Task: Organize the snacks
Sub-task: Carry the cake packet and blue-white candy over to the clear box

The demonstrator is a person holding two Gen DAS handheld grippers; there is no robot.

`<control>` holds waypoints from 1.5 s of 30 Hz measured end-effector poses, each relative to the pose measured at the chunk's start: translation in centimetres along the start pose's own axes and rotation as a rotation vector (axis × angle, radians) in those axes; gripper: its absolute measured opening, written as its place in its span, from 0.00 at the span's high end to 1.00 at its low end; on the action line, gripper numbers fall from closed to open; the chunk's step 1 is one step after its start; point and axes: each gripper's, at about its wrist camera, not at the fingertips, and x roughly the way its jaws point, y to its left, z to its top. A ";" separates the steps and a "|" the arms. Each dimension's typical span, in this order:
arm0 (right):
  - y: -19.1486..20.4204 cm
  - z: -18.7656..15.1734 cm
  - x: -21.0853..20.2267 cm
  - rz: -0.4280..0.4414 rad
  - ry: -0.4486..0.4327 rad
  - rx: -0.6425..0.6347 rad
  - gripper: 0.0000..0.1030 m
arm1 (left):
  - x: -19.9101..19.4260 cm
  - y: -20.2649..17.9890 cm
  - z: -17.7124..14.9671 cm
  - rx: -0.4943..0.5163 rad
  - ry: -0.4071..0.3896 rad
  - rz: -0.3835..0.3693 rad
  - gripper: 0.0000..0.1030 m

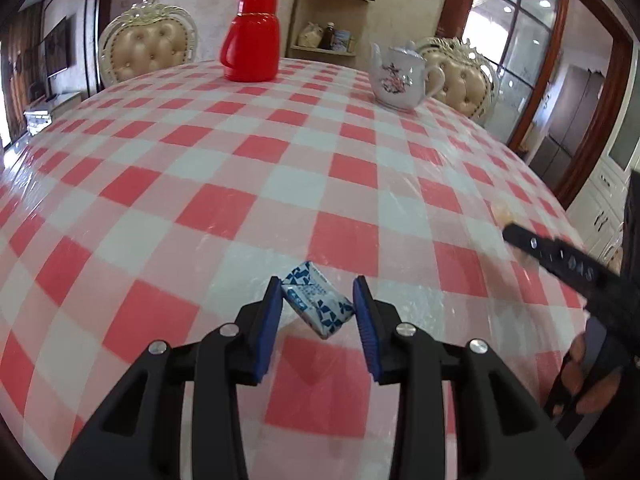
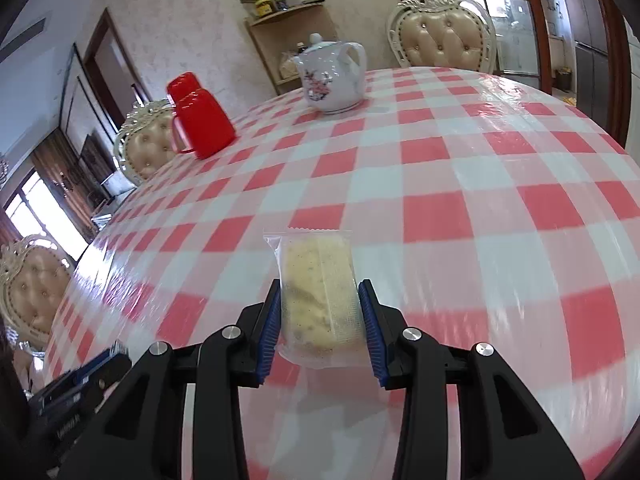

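Snacks sit low and centre in both wrist views: a blue-patterned packet clamped in the left gripper, a clear-wrapped cake clamped in the right gripper, both above the checked desk. Farther up stand a red jug and a white teapot.

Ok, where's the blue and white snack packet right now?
In the left wrist view, the blue and white snack packet sits clamped between the left claw's blue pads, above the checked tablecloth, well short of the red flask.
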 end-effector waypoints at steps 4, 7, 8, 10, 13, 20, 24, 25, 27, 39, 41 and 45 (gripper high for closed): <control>1.7 -2.1 -1.9 0.052 0.004 -0.015 0.63 | -1.6 0.4 -0.8 -0.007 -0.025 0.003 0.65; 2.7 -3.7 -3.4 0.120 0.016 0.008 0.63 | -2.6 0.7 -1.7 -0.016 -0.034 -0.007 0.65; 3.2 -4.2 -3.8 0.134 0.017 0.010 0.63 | -3.0 0.8 -2.1 -0.018 -0.035 -0.006 0.65; 4.2 -5.2 -4.9 0.154 0.017 -0.001 0.63 | -3.5 1.1 -2.8 -0.032 -0.030 -0.014 0.65; 5.5 -6.5 -6.1 0.192 0.021 -0.002 0.63 | -5.3 1.4 -3.8 -0.027 -0.059 -0.007 0.65; 8.8 -9.6 -7.5 0.237 0.056 -0.050 0.63 | -9.1 2.1 -6.3 -0.014 -0.088 0.006 0.65; 10.4 -11.0 -8.3 0.250 0.077 -0.082 0.63 | -10.9 2.8 -7.4 -0.007 -0.089 0.022 0.65; 11.0 -11.4 -8.8 0.256 0.077 -0.097 0.63 | -11.4 2.9 -7.7 -0.007 -0.091 0.024 0.65; 11.9 -12.0 -9.6 0.258 0.074 -0.125 0.63 | -12.7 3.2 -8.3 0.005 -0.098 0.038 0.65; 15.9 -14.9 -13.5 0.251 0.066 -0.269 0.63 | -18.6 6.7 -13.7 0.053 -0.077 0.115 0.65; 16.8 -15.5 -13.7 0.259 0.073 -0.295 0.63 | -19.8 7.8 -14.5 0.039 -0.082 0.123 0.65; 18.9 -16.6 -13.7 0.275 0.091 -0.350 0.63 | -22.1 9.7 -15.5 0.020 -0.094 0.136 0.65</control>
